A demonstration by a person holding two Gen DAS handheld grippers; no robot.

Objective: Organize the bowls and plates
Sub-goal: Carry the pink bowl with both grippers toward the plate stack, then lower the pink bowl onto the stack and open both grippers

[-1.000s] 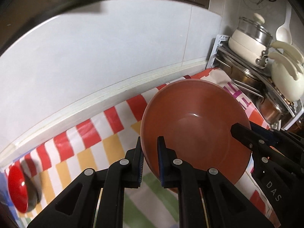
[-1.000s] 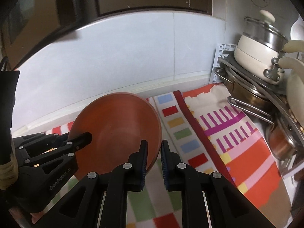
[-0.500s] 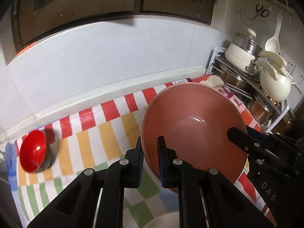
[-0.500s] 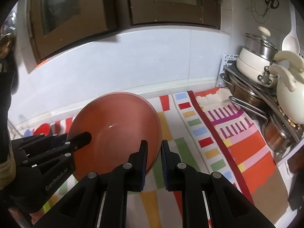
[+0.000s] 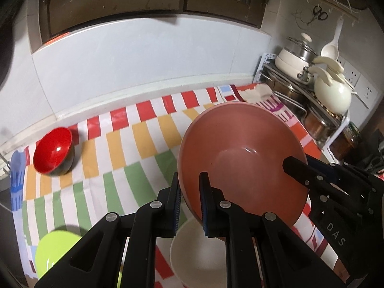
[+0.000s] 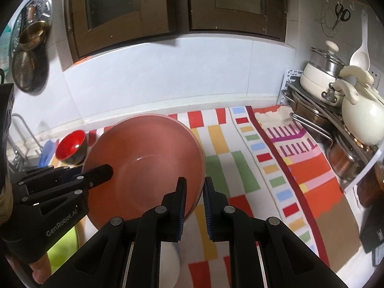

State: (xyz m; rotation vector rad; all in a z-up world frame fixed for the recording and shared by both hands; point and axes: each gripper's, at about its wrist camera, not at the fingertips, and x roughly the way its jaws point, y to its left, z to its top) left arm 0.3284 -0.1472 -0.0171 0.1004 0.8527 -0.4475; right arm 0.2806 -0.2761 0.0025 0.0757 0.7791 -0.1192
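Right up close, the left gripper [image 5: 189,198] pinches the near left edge of the big pink bowl [image 5: 242,158], with one finger inside the bowl and one outside. The right gripper [image 6: 194,198] squeezes the other edge of the same bowl the same way, so both hold it up in the air, tipped with its open side facing the cameras. Just under the bowl, below the left gripper's fingers, sits a white bowl [image 5: 199,254] on the striped cloth [image 5: 124,153]. Down to the left of the left gripper lies a lime green plate [image 5: 55,252], partly hidden by the gripper's black arm. Farther out, well to the left of the left gripper, a small red bowl [image 5: 53,151] rests on the cloth, tipped a bit toward the camera, apart from the other dishes. Far to the right of the right gripper, a metal rack [image 6: 321,124] holds pots, with a cream pot [image 6: 319,76] on top and a cream kettle [image 6: 360,117] beside it. At the very back, past both grippers, stands a pale tiled wall [image 6: 168,74] with dark brown cupboard doors [image 6: 172,7] above it.
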